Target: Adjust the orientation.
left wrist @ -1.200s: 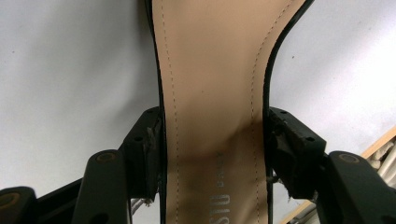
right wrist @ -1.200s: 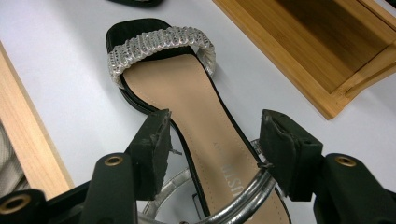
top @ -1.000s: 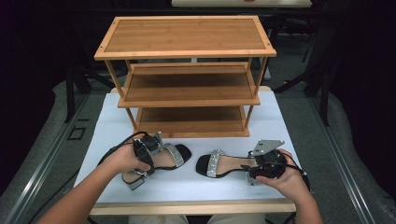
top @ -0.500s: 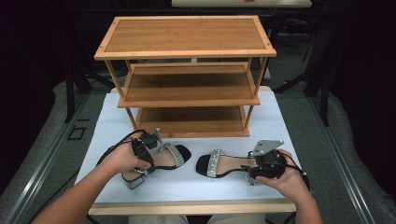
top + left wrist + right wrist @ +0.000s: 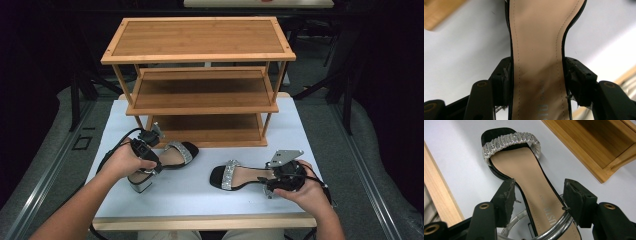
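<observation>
Sandal (image 5: pixel 537 62) waist clamped between left gripper (image 5: pixel 537 75) jaws.

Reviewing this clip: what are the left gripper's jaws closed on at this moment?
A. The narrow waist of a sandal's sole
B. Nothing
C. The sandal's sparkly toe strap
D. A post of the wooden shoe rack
A: in the left gripper view both pads of the left gripper press the edges of the left sandal at its narrow waist.

Between the left gripper (image 5: pixel 536 75)'s black jaws runs a beige stitched leather insole edged in black (image 5: pixel 536 45). Ahead of the right gripper (image 5: pixel 537 195), a silver sequinned toe strap (image 5: pixel 510 141) crosses a black-soled sandal (image 5: pixel 524 165) on white tabletop (image 5: pixel 456 157).
</observation>
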Action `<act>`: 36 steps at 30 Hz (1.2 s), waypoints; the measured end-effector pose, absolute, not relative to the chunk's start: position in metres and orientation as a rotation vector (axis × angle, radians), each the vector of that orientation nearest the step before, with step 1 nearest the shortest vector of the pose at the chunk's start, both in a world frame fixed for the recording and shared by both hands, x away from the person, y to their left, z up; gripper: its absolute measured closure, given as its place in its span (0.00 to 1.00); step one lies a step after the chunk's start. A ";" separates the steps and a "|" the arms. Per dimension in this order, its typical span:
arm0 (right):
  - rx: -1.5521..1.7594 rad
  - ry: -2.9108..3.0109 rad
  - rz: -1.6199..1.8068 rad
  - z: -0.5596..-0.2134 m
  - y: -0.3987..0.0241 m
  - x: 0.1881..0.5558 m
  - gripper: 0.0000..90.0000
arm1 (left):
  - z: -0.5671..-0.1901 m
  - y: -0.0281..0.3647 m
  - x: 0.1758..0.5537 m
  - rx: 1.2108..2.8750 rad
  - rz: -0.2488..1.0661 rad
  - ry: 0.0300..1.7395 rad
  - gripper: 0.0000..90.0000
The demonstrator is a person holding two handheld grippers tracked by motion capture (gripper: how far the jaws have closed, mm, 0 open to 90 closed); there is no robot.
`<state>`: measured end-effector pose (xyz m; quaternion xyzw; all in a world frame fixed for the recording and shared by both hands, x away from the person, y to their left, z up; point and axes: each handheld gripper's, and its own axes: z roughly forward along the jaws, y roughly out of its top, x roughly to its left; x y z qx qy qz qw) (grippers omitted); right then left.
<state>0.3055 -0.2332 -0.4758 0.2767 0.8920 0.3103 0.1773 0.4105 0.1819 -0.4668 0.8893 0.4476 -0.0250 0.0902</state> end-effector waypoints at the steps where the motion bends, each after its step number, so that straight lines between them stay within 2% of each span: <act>1: 0.783 2.525 0.879 -0.476 -0.233 0.305 0.47 | -0.467 0.182 0.413 2.632 -0.063 1.346 0.48; 11: 0.781 2.534 0.866 -0.476 -0.234 0.306 0.47 | -0.478 0.170 0.443 2.509 0.020 1.541 0.47; 15: 0.789 2.539 0.862 -0.476 -0.235 0.306 0.47 | -0.484 0.169 0.450 2.479 0.050 1.569 0.47; 16: 0.790 2.535 0.860 -0.476 -0.235 0.306 0.47 | -0.486 0.175 0.457 2.552 0.067 1.450 0.47; 18: 0.790 2.537 0.865 -0.476 -0.235 0.306 0.47 | -0.489 0.175 0.458 2.547 0.066 1.458 0.47; 19: 0.790 2.535 0.862 -0.476 -0.235 0.305 0.47 | -0.492 0.157 0.444 2.271 0.012 1.817 0.47; 20: 0.790 2.536 0.864 -0.476 -0.235 0.305 0.47 | -0.493 0.155 0.443 2.249 0.021 1.833 0.47; 21: 0.789 2.536 0.863 -0.476 -0.235 0.305 0.47 | -0.494 0.168 0.450 2.452 0.080 1.605 0.47; 24: 0.783 2.536 0.869 -0.476 -0.234 0.306 0.47 | -0.498 0.166 0.448 2.441 0.030 1.624 0.47; 31: 0.782 2.533 0.883 -0.478 -0.233 0.306 0.47 | -0.494 0.167 0.443 2.469 0.043 1.574 0.45; 34: 0.782 2.542 0.867 -0.478 -0.233 0.306 0.46 | -0.482 0.172 0.438 2.478 0.084 1.520 0.44; 36: 0.781 2.540 0.867 -0.478 -0.232 0.306 0.46 | -0.468 0.178 0.434 2.439 0.064 1.491 0.46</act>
